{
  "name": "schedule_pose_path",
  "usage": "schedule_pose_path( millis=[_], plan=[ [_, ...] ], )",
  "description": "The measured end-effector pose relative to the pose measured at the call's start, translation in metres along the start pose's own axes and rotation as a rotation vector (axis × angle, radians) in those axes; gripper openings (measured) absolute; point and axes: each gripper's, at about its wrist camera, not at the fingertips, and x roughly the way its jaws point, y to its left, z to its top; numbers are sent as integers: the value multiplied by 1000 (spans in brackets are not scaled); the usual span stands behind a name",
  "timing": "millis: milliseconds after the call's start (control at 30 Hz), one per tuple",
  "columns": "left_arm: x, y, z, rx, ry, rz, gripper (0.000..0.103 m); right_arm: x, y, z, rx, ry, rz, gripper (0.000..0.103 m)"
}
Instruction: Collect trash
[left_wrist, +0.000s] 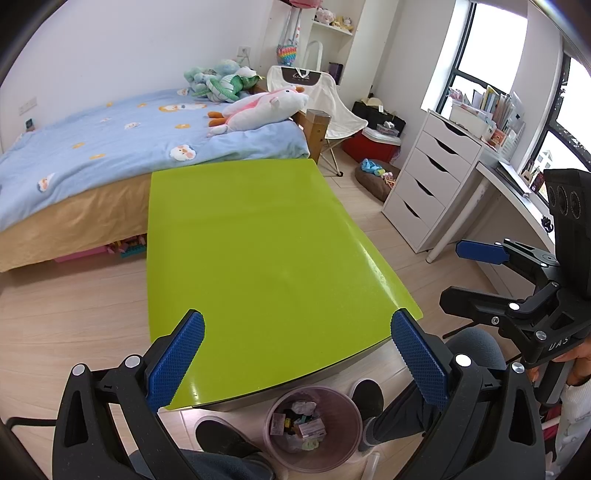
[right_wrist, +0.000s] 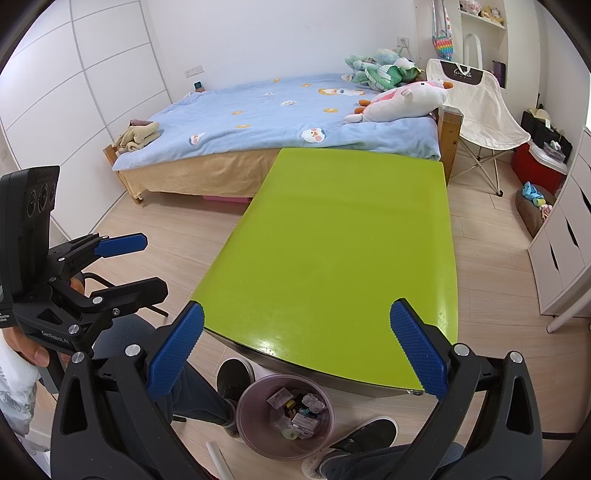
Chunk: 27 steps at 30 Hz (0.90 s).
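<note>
a: any trash left? both tools, left tool (left_wrist: 297, 345) and right tool (right_wrist: 295, 341), gape wide, holding nothing.
b: seems done. green bench (left_wrist: 258, 258) ahead is bare; trash (left_wrist: 299, 424) sits in the bin (left_wrist: 347, 439) below them.

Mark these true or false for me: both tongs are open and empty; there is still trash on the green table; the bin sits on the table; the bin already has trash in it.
1. Both the left tongs and the right tongs are open and empty. True.
2. Trash still lies on the green table. False: no trash shows on its top in either view.
3. The bin sits on the table. False: it stands on the floor at the near edge, between the person's shoes.
4. The bin holds trash. True: wrappers and crumpled paper show inside.
</note>
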Motion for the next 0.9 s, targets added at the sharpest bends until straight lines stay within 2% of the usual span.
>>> schedule_pose_path(
  millis=[900],
  plan=[
    [-1,-10,-4,-5,2,-6,97,-1,1,-1,1,4,0,99]
  ],
)
